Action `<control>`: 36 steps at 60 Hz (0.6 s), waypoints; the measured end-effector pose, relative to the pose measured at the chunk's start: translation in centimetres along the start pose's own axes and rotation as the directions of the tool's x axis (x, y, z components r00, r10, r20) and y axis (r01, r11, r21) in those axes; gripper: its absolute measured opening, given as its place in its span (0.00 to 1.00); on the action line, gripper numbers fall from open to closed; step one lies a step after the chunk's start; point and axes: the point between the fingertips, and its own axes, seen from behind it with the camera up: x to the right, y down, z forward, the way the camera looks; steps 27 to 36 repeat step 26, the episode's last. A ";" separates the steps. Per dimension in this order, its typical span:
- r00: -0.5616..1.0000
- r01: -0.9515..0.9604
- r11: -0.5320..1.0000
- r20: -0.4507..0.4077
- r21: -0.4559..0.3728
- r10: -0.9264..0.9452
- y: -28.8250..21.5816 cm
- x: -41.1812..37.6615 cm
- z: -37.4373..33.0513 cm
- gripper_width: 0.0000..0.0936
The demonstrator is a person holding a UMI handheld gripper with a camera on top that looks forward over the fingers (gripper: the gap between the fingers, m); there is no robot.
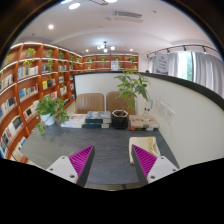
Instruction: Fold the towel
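Note:
My gripper [112, 160] is open, its two magenta pads [82, 157] held wide apart with nothing between them. Between and just ahead of the fingers lies a grey flat surface [105, 145]; I cannot tell whether it is a towel or a tabletop. No separate towel shows in this view.
Beyond the grey surface stand potted plants [50, 108], a taller plant [131, 88], a black bin [120, 119] and stacked boxes [92, 119]. Bookshelves [30, 80] line the left wall. A white curved wall [190, 115] runs along the right.

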 end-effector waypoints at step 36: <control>0.999 0.008 1.000 0.031 -0.020 -0.007 2.2 -4.3 -3.2 0.78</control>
